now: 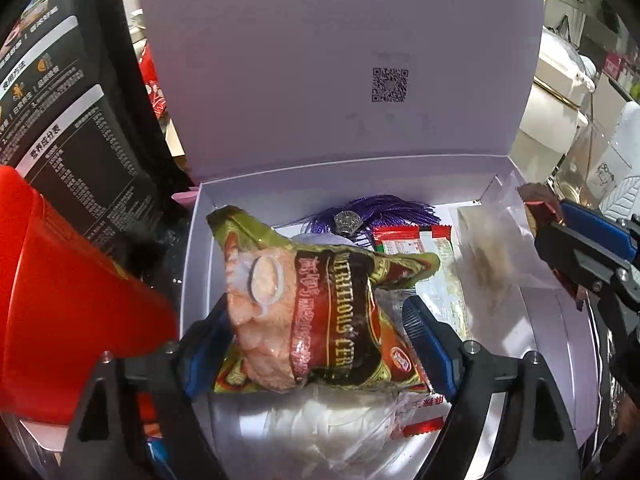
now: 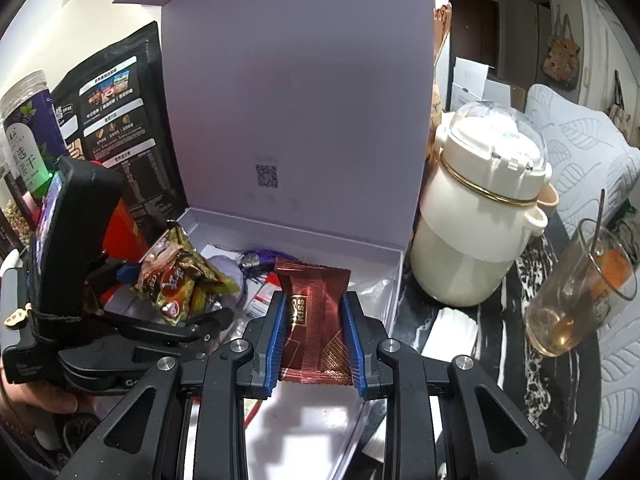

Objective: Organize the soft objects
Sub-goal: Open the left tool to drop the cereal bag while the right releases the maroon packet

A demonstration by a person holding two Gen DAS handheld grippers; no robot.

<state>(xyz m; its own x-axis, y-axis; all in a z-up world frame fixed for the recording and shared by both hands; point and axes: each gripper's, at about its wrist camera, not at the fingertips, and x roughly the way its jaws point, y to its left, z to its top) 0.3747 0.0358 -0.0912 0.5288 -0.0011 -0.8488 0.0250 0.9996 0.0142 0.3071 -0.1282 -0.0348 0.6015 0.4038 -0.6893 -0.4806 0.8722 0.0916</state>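
Note:
An open lilac-white gift box (image 1: 191,264) lies below me, its lid upright behind. A green and dark red snack bag (image 1: 304,312) rests tilted inside it, between the blue pads of my left gripper (image 1: 316,314). Those jaws stand wide and the right pad is clear of the bag. The right wrist view shows the same bag (image 2: 180,280) in my left gripper (image 2: 172,296). My right gripper (image 2: 314,300) is shut on a dark red "KISS" chocolate packet (image 2: 316,316) over the box's (image 2: 394,280) near right part. It also shows at the right edge (image 1: 576,248).
The box holds a purple tassel (image 1: 384,210), a red and white packet (image 1: 412,240) and clear plastic bags (image 1: 340,420). A red box (image 1: 60,300) and black pouch (image 1: 72,120) stand left. Right of the box are a white jug (image 2: 480,220) and a glass with a spoon (image 2: 580,292).

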